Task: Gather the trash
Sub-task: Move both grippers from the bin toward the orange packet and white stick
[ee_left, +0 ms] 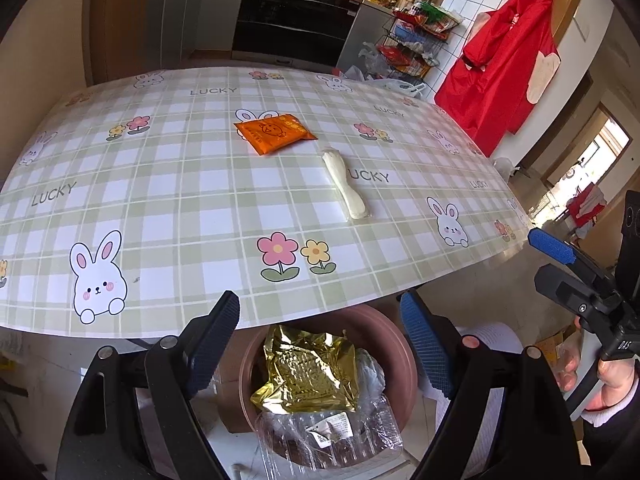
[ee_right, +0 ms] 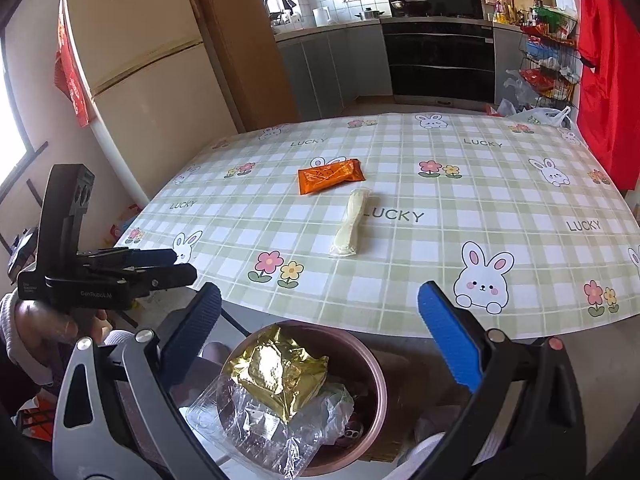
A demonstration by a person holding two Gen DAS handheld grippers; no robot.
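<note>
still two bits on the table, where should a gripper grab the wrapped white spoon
Take the wrapped spoon across its narrow middle, coming down from above. It lies flat on the tablecloth, long axis running away from the near edge, so fingers should close from its left and right sides. The orange packet lies just beyond, apart.

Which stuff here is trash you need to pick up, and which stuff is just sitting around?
For the job:
orange packet on the table
wrapped white spoon beside it
brown bin, already holding the gold foil bag and clear plastic tray

Just around:
red apron on the wall
wire rack of groceries
fridge
</note>
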